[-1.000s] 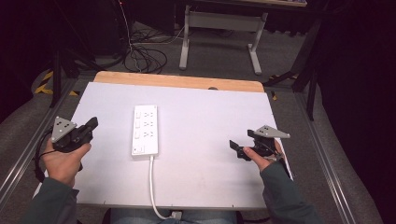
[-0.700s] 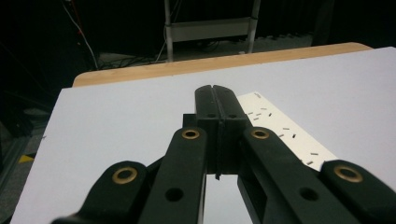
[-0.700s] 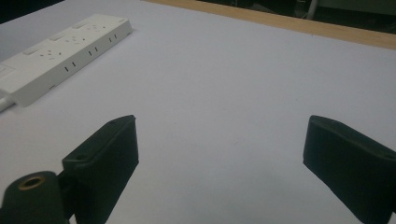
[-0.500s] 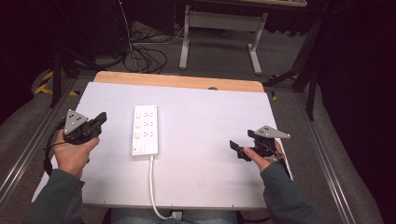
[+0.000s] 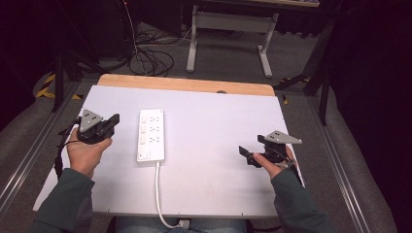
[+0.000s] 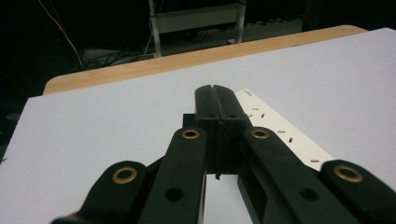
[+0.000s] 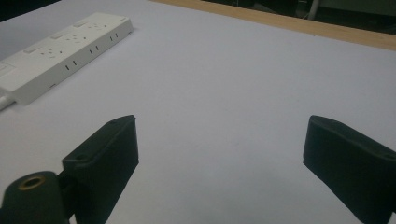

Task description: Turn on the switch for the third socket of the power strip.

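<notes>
Centrally, the power strip (image 5: 150,135) lies between pressed-together left fingers (image 5: 112,120) and spread right fingers (image 5: 243,151).

Table surface and its load.

We find a table (image 5: 218,121) covered by a white board, with a strip of bare wood showing along its far edge. One white power strip (image 5: 151,134) lies flat on the board, left of centre, its length running from near to far. Its white cable (image 5: 158,194) leaves the near end and runs across the board to the near edge.
</notes>
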`<act>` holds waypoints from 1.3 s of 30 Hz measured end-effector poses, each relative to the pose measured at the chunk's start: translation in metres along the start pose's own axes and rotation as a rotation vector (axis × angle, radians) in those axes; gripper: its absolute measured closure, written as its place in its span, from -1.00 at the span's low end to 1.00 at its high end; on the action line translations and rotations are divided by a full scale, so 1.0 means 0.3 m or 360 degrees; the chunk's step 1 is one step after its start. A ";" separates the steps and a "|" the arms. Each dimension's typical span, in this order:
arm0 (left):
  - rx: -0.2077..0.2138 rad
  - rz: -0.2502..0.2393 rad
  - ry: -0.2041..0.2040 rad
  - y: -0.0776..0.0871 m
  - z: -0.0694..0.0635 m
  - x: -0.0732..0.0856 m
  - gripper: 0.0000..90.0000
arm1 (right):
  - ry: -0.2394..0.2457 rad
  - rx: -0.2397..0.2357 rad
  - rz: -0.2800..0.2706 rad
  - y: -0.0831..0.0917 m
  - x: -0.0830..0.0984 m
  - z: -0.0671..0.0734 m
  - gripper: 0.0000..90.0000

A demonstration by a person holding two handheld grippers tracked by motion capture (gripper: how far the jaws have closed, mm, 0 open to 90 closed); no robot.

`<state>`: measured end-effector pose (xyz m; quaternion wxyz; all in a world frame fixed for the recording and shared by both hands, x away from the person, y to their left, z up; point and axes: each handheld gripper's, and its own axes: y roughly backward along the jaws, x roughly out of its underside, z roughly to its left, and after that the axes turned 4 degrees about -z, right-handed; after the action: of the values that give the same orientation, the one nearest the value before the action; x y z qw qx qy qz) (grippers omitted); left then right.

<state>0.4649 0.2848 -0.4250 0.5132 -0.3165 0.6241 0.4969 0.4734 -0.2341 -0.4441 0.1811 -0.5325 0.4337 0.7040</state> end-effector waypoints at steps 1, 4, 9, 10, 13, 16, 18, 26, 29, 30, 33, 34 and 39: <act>0.0000 0.0002 -0.0003 -0.006 -0.002 0.000 1.00 | -0.0001 0.0001 -0.0002 0.000 0.000 0.001 -0.76; 0.0003 0.0022 -0.0009 -0.023 -0.005 -0.001 1.00 | 0.0003 -0.0002 -0.0003 0.000 -0.001 0.002 -0.76; 0.0028 0.0045 -0.0032 -0.054 -0.018 -0.004 1.00 | 0.0000 -0.0001 0.0001 -0.003 0.000 -0.001 -0.76; 0.0033 0.0048 -0.0037 -0.060 -0.020 -0.005 1.00 | 0.0000 -0.0002 0.0001 -0.003 0.000 -0.001 -0.76; 0.0051 0.0070 -0.0054 -0.076 -0.026 -0.007 1.00 | 0.0000 -0.0004 -0.0001 -0.002 -0.001 0.000 -0.76; 0.0059 0.0075 -0.0062 -0.090 -0.033 -0.009 1.00 | -0.0001 -0.0003 0.0000 -0.002 -0.001 -0.001 -0.76; 0.0064 0.0082 -0.0075 -0.099 -0.034 -0.010 1.00 | -0.0003 -0.0003 -0.0001 -0.002 0.000 -0.002 -0.76; 0.0079 0.0134 -0.0104 -0.126 -0.037 -0.008 1.00 | -0.0002 -0.0004 -0.0003 -0.002 -0.001 -0.003 -0.76; 0.0093 0.0154 -0.0122 -0.142 -0.044 -0.010 1.00 | 0.0000 -0.0002 -0.0003 -0.003 -0.001 -0.004 -0.76; 0.0097 0.0161 -0.0134 -0.149 -0.047 -0.010 1.00 | 0.0003 -0.0005 -0.0005 -0.004 -0.001 -0.003 -0.76; 0.0112 0.0188 -0.0159 -0.163 -0.056 -0.006 1.00 | -0.0003 -0.0005 -0.0003 -0.003 -0.001 -0.001 -0.76; 0.0111 0.0194 -0.0159 -0.167 -0.057 -0.005 1.00 | -0.0003 -0.0005 -0.0003 -0.002 -0.001 -0.001 -0.76; 0.0124 0.0224 -0.0180 -0.193 -0.059 -0.006 1.00 | -0.0002 -0.0005 -0.0008 0.000 -0.001 -0.002 -0.76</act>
<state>0.5120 0.2501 -0.4409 0.5233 -0.2231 0.6337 0.5243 0.4739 -0.2345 -0.4438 0.1824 -0.5334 0.4310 0.7046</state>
